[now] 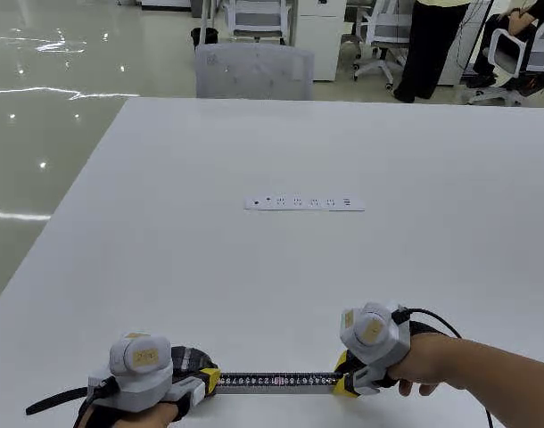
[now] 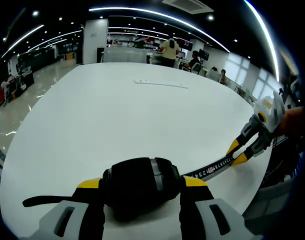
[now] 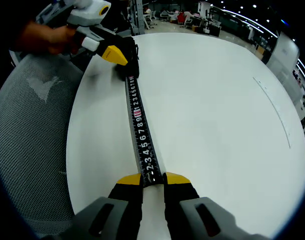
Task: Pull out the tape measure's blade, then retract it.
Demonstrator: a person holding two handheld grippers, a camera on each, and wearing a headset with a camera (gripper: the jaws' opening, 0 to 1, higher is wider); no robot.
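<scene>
Black case [image 2: 135, 190]: clamped in left gripper [image 1: 203, 382], near table's [image 1: 343, 143] front edge.
Blade [image 3: 138, 117]: out flat, tip pinched by right gripper [image 3: 153, 178].
Pull: keep it level and straight, case held steady.

White table [image 1: 165, 223] carries socket strip [image 1: 304, 203].

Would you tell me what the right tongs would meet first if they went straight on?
Running along the blade they grip, the right tongs would likely first meet the black tape measure case held in the left tongs, though depth is unclear.
</scene>
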